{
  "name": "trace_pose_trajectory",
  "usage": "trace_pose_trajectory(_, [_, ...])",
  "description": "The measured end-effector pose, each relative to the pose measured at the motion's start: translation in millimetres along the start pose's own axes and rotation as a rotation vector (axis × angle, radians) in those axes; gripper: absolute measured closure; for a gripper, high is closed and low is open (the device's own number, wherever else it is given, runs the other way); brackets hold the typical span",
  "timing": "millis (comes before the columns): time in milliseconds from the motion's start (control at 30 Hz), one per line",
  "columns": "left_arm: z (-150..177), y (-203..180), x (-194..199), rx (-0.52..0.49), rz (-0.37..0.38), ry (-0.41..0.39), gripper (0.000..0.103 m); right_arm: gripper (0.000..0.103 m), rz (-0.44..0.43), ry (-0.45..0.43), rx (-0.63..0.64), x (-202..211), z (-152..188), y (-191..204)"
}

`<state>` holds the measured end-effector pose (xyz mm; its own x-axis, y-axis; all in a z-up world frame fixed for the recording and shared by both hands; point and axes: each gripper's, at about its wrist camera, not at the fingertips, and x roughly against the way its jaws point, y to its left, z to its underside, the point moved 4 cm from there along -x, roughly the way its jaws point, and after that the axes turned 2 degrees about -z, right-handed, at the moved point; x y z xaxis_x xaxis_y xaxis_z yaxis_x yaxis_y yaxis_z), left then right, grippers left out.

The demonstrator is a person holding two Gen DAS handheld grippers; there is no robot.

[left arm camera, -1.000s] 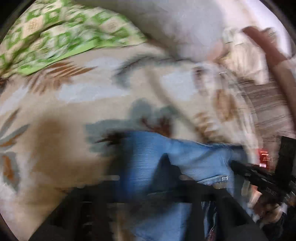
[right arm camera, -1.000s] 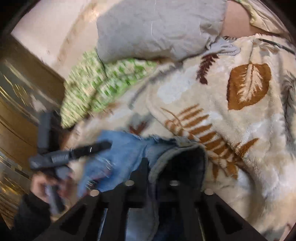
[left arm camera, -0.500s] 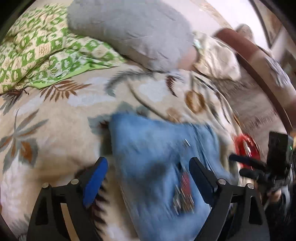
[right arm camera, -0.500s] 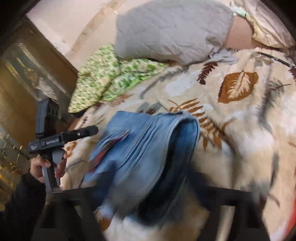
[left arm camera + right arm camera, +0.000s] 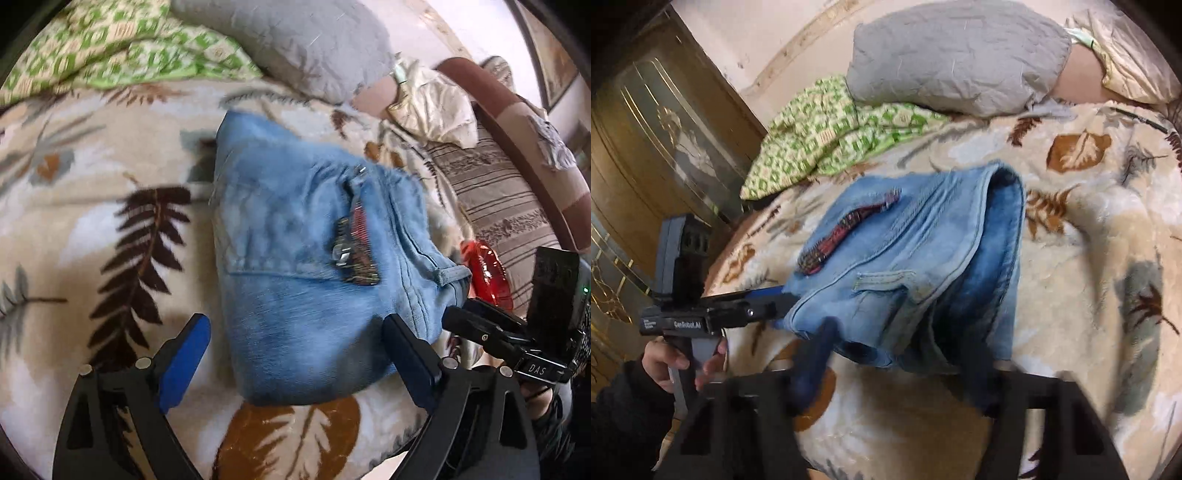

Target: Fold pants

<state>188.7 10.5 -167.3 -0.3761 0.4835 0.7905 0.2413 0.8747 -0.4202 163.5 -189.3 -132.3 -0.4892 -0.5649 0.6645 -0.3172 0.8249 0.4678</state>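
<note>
left gripper [image 5: 295,354]: the jaws are held wide apart, one on each side of the near edge of the pants, with nothing clamped between them; this is judged to be a released posture, since the bundle rests on the bed by its own weight
right gripper [image 5: 905,373]: it is blurred in its own view, but the jaws are seen spread apart just short of the near hem, with no cloth gripped; in the left view its body [image 5: 517,339] is seen just beside the right corner of the denim
pants [image 5: 314,251]: a light-blue denim bundle is laid on the blanket, near the middle of the bed, folded into a thick rough rectangle; stacked layers are shown at the open right edge [image 5: 997,258], so the fold is judged largely done
orientation: the long axis is run from the grippers away toward the pillow; the patched pocket face is turned upward
blanket [image 5: 92,229]: a fleecy leaf-printed cover is spread beneath the bundle, which is judged to be kept from sliding by the pile
green quilt [image 5: 827,136]: it is bunched behind the pants, apart from them
grey pillow [image 5: 960,55]: it is set farthest back, against the wall
</note>
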Motion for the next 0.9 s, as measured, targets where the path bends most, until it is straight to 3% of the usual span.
trace_pose_trajectory(100, [4.2, 2.6, -8.5, 0.005, 0.033, 0.013, 0.014, 0.061, 0.046, 0.007, 0.023, -4.5, 1.9, -0.1])
trace_pose_trajectory(233, [6.3, -8.9, -5.4, -0.055, 0.042, 0.003, 0.040, 0.067, 0.125, 0.012, 0.091, -7.7, 6.1, 5.6])
trace_pose_trajectory(300, [6.2, -12.8, -4.3, -0.070, 0.035, 0.001, 0.045, 0.068, 0.157, 0.013, 0.115, -10.0, 8.7, 6.0])
trace_pose_trajectory(467, [6.1, -5.5, -8.1, -0.035, 0.064, 0.012, 0.046, 0.069, 0.161, 0.013, 0.096, -12.7, 15.4, -2.1])
trace_pose_trajectory(900, [7.7, -14.7, -0.5, -0.059, 0.009, -0.029, 0.040, 0.066, 0.180, 0.000, 0.116, -10.1, 17.1, 3.8])
